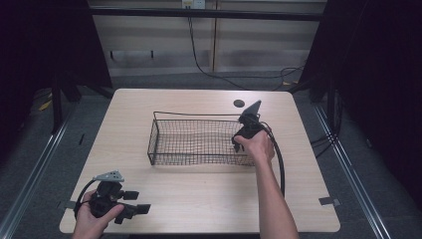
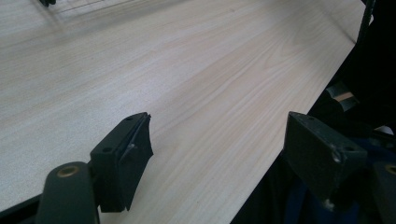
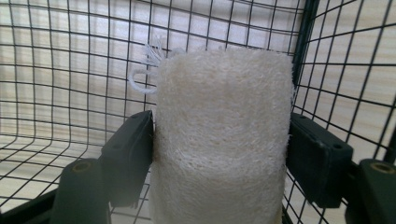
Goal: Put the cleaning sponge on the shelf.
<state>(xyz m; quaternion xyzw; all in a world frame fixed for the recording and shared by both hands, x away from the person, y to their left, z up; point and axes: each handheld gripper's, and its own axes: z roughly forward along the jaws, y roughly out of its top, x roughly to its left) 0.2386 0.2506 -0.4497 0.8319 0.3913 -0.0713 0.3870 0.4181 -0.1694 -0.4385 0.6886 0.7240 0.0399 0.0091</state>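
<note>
I had the right gripper [image 3: 219, 154] pinching a pale loofah pad [image 3: 222, 140] inside the wire basket [image 1: 164, 144], at its end toward the worktop's right edge. To do this well, I judged I should lower it until the pad met the mesh floor, then part the jaws slowly and lift straight out clear of the rim. My left gripper [image 2: 217, 149] was spread, holding nothing, by the worktop's [image 1: 199, 194] near left corner. The right gripper view showed the pad and its loose thread; the high view showed where the basket sat
</note>
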